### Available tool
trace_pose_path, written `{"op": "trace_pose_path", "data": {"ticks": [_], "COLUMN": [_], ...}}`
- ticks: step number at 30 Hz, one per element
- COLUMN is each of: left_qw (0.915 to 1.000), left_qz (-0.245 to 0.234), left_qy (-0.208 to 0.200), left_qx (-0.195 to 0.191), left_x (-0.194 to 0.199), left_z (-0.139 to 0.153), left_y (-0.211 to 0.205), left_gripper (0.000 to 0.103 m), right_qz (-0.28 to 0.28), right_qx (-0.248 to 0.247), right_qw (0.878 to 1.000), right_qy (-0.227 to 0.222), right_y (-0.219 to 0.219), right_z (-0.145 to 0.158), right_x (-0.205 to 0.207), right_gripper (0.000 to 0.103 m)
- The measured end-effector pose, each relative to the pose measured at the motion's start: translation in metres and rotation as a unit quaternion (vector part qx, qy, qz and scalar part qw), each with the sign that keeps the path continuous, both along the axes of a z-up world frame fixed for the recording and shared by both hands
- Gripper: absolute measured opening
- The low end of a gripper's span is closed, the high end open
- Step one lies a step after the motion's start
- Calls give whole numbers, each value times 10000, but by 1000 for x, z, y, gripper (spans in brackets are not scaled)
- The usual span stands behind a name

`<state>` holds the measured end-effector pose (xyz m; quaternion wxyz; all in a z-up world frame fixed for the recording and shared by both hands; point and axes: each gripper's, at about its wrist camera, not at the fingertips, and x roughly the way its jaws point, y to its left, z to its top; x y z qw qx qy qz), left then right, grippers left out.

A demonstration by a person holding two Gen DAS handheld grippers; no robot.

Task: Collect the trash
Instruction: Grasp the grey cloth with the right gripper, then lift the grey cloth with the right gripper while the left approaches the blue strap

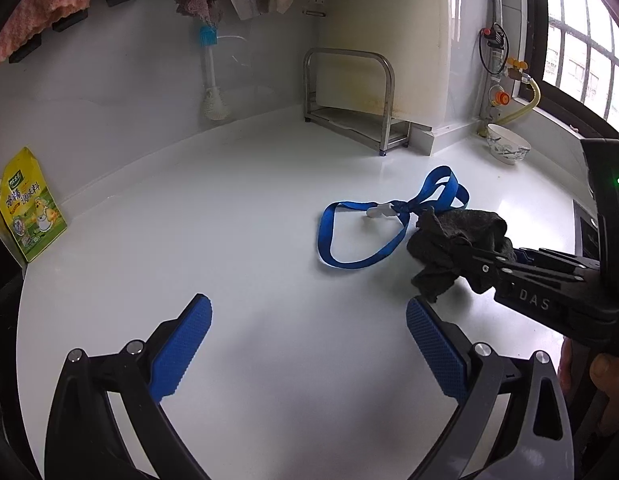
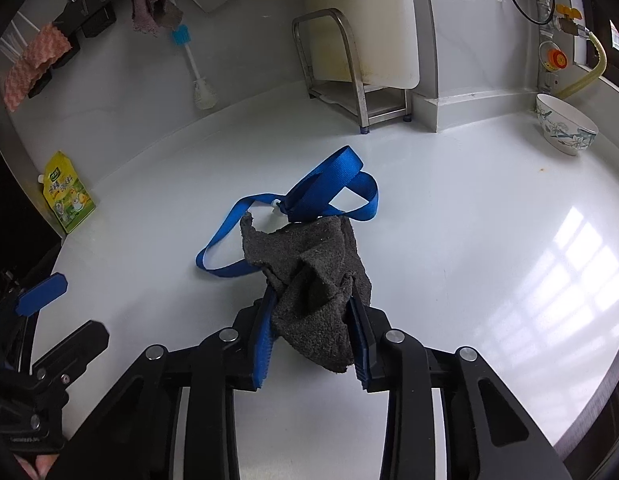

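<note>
Right claw point(image 2: 313, 340) is clamped on a dark grey rag point(image 2: 309, 276), pads pinching a bunched fold low in the middle of the right wrist view, with most of the cloth flopping out ahead of the tips. Left claw point(image 1: 309, 344) is wide open with nothing in it, hovering over bare counter point(image 1: 249, 360) at the bottom of its own view.

The strap point(image 2: 293, 208), a blue lanyard thing, lies looped on the counter mid-frame, right behind the rag, and the rag's far edge looks like it overlaps it. That's my worry: lift the rag and a loop could snag and get dragged along, or flick off toward the bowl point(image 2: 565, 128) at upper right.

Also the grip is only on a fold, so the rag might slip out if it's swung fast. The pouch point(image 2: 67, 196) at the left edge is well apart, no issue there.
</note>
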<state>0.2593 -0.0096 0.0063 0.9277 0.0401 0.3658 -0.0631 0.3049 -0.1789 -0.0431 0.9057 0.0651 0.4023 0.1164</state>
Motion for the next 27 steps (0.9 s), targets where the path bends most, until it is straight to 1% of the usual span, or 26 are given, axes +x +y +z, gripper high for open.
{"op": "trace_pose_path", "data": {"ticks": [5,8,12,16,20,24,27], "left_qw": [10000,9999,9997,9995,9995,9996,9991], "left_qz": [-80,-123,-165,-140,-94,7,124], "left_qy": [-19,-38,50,117,133,209,272], "left_qx": [-29,-35,-144,-245,-285,-206,-312], "left_x": [1,3,12,22,35,50,60], "left_z": [1,0,-6,-10,-11,-16,-19], "left_y": [-13,-23,-35,-48,-63,-76,-80], "left_gripper": [96,96,96,96,96,96,96], "right_qz": [-122,-254,-555,-874,-1106,-1129,-1108], "right_qx": [124,107,190,486,534,617,693], "right_qw": [9998,9996,9982,9948,9918,9909,9907], "right_qy": [-31,-25,-90,-182,-357,-400,-372], "right_y": [-22,-36,-65,-97,-118,-126,-129], "right_z": [3,1,0,0,3,4,1], "right_x": [-29,-43,-58,-66,-69,-70,-70], "right_gripper": [26,26,25,25,25,25,25]}}
